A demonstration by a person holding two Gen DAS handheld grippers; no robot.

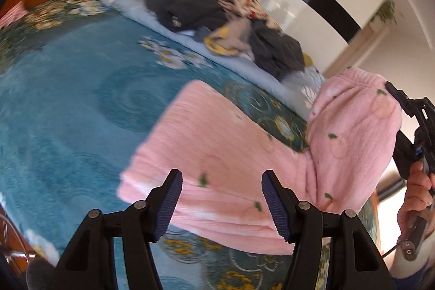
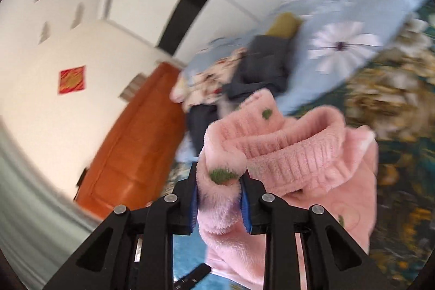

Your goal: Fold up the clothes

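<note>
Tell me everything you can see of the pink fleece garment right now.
The pink fleece garment looks soft and plush, ribbed, dotted with small green marks. Its ribbed elastic-looking band is bunched and lifted in the right claw, which is shut on it. The rest lies on the teal floral bedspread, below the open left claw.

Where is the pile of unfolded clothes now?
In the left wrist view, the pile of unfolded clothes lies at the far side of the bed, on the light blue floral quilt, beyond the pink fleece garment.
</note>
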